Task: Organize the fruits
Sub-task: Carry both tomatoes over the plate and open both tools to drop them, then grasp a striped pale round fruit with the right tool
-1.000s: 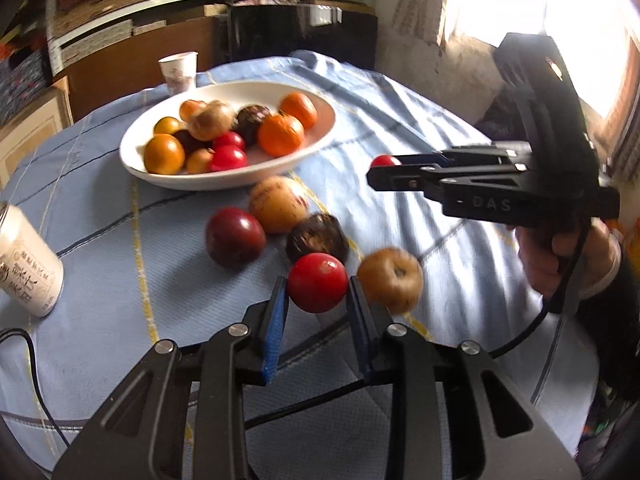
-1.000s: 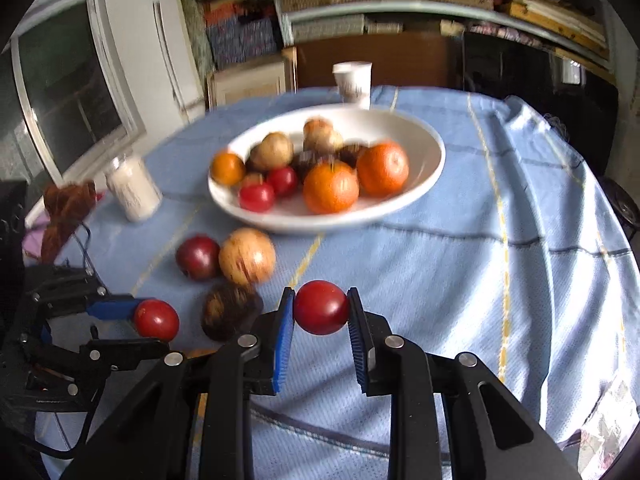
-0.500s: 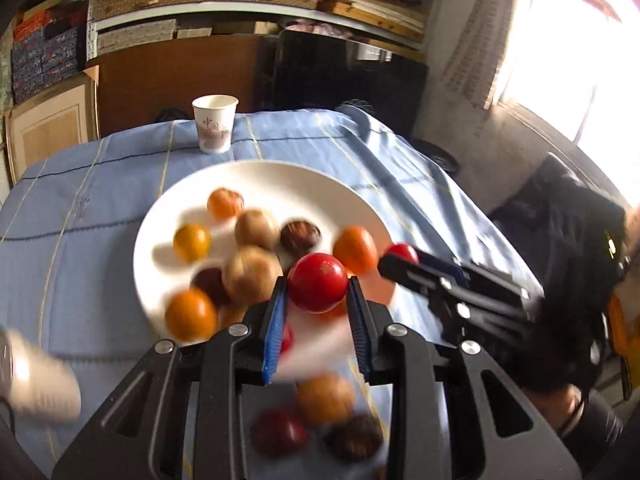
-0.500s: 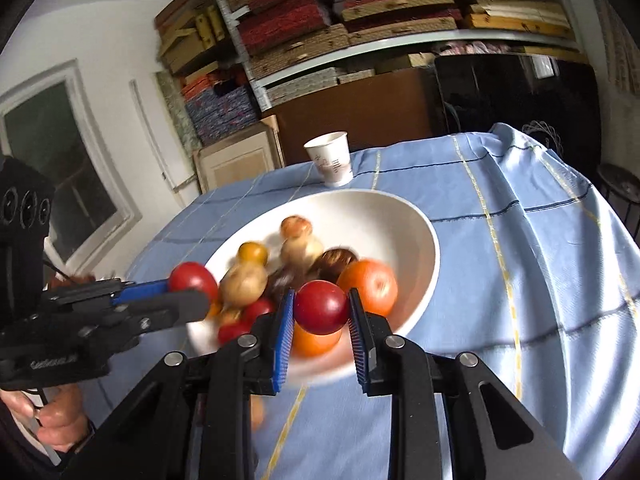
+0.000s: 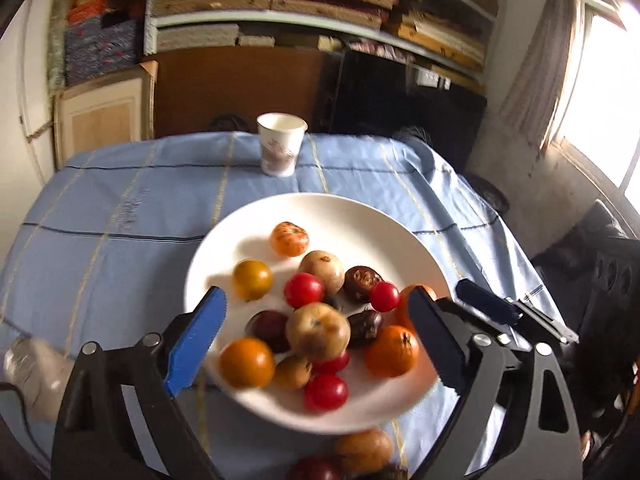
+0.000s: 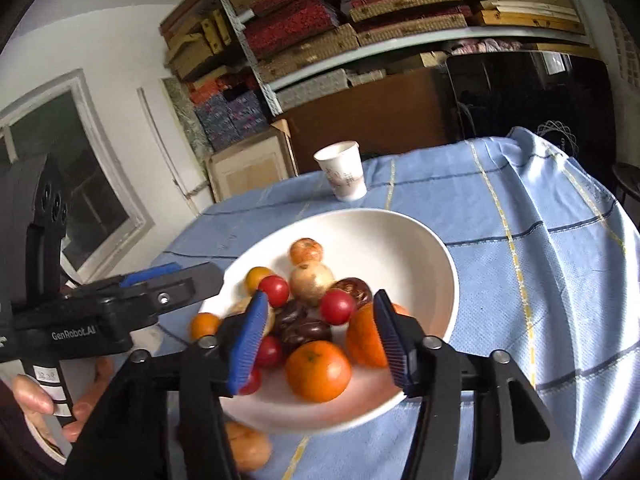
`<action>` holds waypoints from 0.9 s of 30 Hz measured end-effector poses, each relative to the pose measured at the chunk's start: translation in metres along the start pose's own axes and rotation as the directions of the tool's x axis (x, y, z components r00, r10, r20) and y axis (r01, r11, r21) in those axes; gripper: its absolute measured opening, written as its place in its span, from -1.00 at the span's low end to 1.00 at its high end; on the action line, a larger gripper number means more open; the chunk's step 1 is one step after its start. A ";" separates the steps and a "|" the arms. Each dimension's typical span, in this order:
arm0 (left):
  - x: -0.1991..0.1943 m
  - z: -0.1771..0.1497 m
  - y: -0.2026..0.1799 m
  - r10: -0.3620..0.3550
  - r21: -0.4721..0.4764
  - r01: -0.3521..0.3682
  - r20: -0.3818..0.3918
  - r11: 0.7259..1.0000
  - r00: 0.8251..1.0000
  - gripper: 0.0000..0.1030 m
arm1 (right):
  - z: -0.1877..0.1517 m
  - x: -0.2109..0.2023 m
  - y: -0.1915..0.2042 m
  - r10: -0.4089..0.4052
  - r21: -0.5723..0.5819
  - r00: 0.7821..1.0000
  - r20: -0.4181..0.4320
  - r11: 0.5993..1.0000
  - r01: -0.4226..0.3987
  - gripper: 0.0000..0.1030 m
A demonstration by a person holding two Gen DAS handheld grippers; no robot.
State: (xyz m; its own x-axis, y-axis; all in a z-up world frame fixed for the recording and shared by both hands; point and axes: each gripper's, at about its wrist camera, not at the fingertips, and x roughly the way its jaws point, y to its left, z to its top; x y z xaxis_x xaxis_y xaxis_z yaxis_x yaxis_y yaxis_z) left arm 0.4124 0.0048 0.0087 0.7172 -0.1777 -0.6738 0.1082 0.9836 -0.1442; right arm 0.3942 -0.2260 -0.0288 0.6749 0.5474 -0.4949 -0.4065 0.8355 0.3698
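We are well into the sorting: the white bowl (image 5: pixel 320 208) on the table (image 5: pixel 120 208) already carries a heap of oranges, brown fruits, dark fruits and small red fruits. At least 3 fruits are left on the cloth just below the bowl's near rim, among them a tan fruit (image 5: pixel 362 450) and a dark red one (image 5: pixel 314 470), so we judge more trips are needed.

The left gripper (image 5: pixel 316 344) hovers over the bowl with its fingers wide apart, having just opened, and nothing sits between them. The right gripper (image 6: pixel 320 344) also hangs over the bowl, its fingers partly spread after just opening. A red fruit (image 6: pixel 337 306) shows between them above the pile, clear of both pads, apparently released.
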 end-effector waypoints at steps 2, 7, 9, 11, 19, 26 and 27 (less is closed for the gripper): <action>-0.022 -0.012 0.000 0.043 0.029 -0.044 0.037 0.999 0.998 0.78 | -0.003 -0.012 0.004 0.009 0.001 1.000 0.009 1.000 -0.009 0.12; -0.061 -0.044 0.003 0.136 0.046 -0.141 0.096 0.989 0.986 0.85 | -0.019 -0.035 0.010 0.018 0.007 1.000 0.012 1.000 -0.018 0.28; -0.068 -0.056 0.007 0.147 0.027 -0.150 0.103 0.988 0.984 0.88 | -0.029 -0.041 0.014 0.018 -0.009 1.000 -0.002 1.000 -0.018 0.30; -0.069 -0.069 0.013 0.157 -0.005 -0.157 0.091 0.988 0.983 0.89 | -0.040 -0.042 0.016 0.015 -0.022 1.000 -0.023 1.000 -0.016 0.32; -0.054 -0.091 0.025 0.215 -0.001 -0.215 0.024 0.977 0.976 0.89 | -0.060 -0.041 0.035 -0.017 -0.123 0.996 -0.089 0.992 0.006 0.32; -0.055 -0.093 0.029 0.253 0.007 -0.253 0.024 0.967 0.967 0.89 | -0.071 -0.046 0.054 -0.035 -0.219 0.992 -0.122 0.976 0.007 0.33; -0.056 -0.093 0.031 0.251 0.000 -0.251 0.022 0.968 0.968 0.90 | -0.073 -0.047 0.055 -0.040 -0.230 0.992 -0.123 0.973 0.011 0.33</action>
State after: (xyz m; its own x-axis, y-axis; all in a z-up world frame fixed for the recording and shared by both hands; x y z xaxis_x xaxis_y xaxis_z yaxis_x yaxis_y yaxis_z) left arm 0.3114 0.0428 -0.0257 0.7367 0.0751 -0.6721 -0.0747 0.9968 0.0295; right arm 0.2957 -0.2019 -0.0424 0.6095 0.5154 -0.6024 -0.5298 0.8300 0.1741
